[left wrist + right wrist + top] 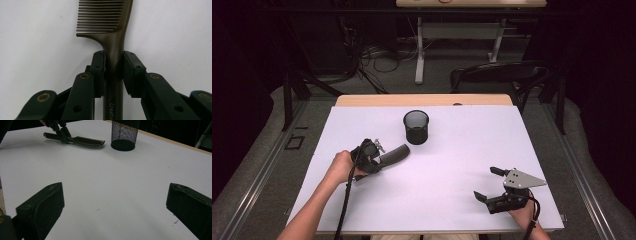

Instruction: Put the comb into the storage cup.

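Here, in the high view, the left tongs (pixel 384 159) sit at the left of the white surface (pixel 462 165), pinching a dark comb (pixel 396 153) that lies flat, its far end pointing toward a black mesh cup (pixel 416 127) just beyond it. The right tongs (pixel 492 185) rest near the right front edge, well apart from both, spread with nothing between them.

The left gripper view gives what the high view cannot: the comb (pixel 115 47) is held by its narrow handle just below the teeth, both pads pressed against its sides, and pale lettering runs along the handle nearer the camera. It looks like light, stiff plastic with a smooth finish, so it could swivel or slip in a narrow pinch; the neck where it is taken seems a fair spot, away from the fine teeth that might bend.

The right gripper view shows its own jaws wide apart over bare surface, and, far off, the comb (pixel 85 141) lying level with its teeth toward the mesh cup (pixel 124 135), near it but not touching.
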